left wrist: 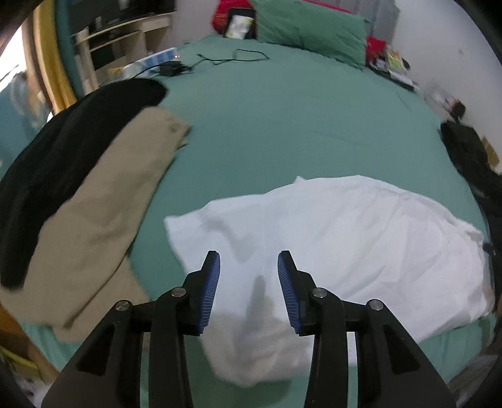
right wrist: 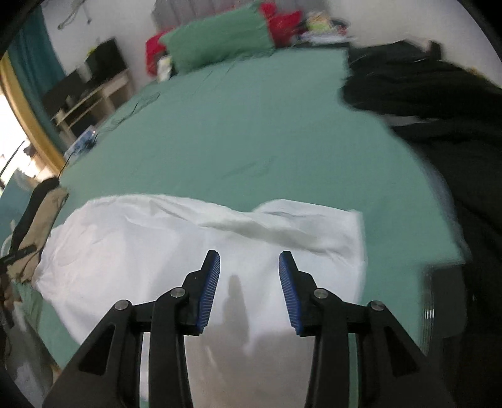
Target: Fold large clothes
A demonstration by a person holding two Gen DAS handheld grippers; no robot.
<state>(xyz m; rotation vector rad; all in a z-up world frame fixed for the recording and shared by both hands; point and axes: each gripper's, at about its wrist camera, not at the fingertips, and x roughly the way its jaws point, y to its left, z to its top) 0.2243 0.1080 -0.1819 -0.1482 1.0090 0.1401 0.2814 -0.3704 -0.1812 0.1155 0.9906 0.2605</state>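
A white garment [left wrist: 345,238] lies partly folded near the front edge of the green bed [left wrist: 282,125]. It also shows in the right wrist view [right wrist: 150,244]. My left gripper [left wrist: 248,263] is open and empty, hovering above the garment's left part. My right gripper [right wrist: 249,263] is open and empty, hovering above the garment's right part. Both grippers cast shadows on the white cloth.
A tan garment [left wrist: 103,213] over a black one [left wrist: 56,150] lies at the bed's left edge. A black pile [right wrist: 439,125] sits at the right. A green pillow [left wrist: 310,28], cables and a charger [left wrist: 171,67] lie far back. Shelves [left wrist: 119,40] stand at the left.
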